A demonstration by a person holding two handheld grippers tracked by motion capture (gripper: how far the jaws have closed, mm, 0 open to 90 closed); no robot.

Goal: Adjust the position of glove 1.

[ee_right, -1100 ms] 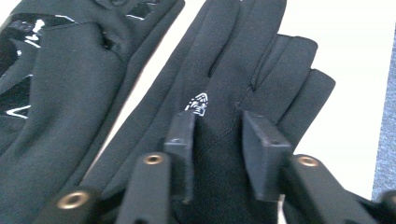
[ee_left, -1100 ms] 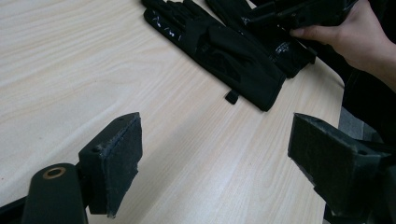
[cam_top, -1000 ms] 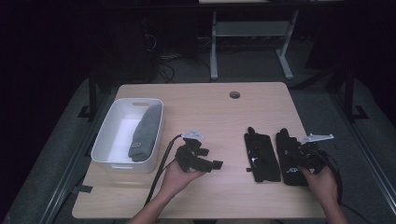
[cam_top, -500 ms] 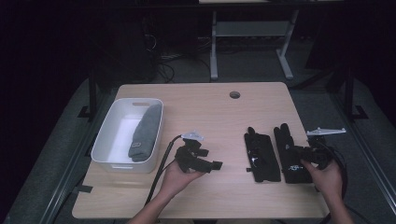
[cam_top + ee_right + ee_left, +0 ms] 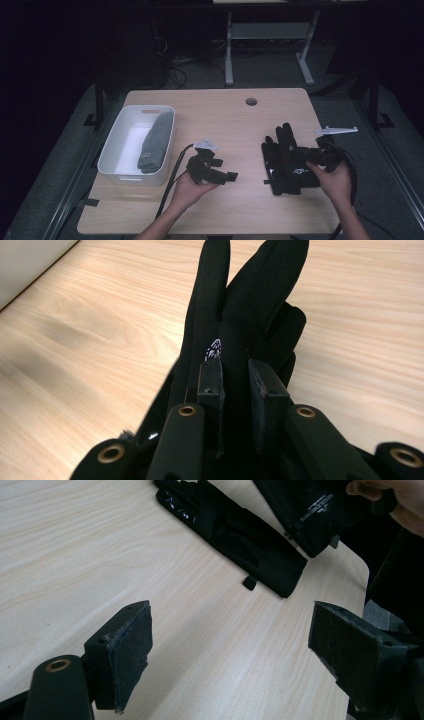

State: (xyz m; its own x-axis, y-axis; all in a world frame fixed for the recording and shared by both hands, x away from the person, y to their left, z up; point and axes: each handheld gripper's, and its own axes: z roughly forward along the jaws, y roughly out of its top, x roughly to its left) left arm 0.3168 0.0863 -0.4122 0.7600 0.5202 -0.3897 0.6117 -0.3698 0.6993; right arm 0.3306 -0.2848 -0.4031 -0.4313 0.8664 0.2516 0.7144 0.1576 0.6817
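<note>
- High view first: my right gripper is over at the right side of the table, and it's got a black glove pinched by the cuff end, fingers of the glove pointing away from me.
- Right gripper view makes it pretty obvious: both of my pads sit tight on the black glove, jaws nearly pressed together with just the fabric between them. The glove's fingers stick out past the pads over bare wood, and there's a tiny white logo on it.
- That glove sits across the second glove, which lies flat on the table right under and just to the left of it.
- My left gripper is near the middle of the front edge, resting in my left hand, pointing toward the gloves but well apart from them.
- Left gripper view: jaws spread wide, nothing between them, just tabletop. The second glove lies ahead on the wood.
- Off to the left there's a white bin with a grey rolled cloth lying inside it.
</note>
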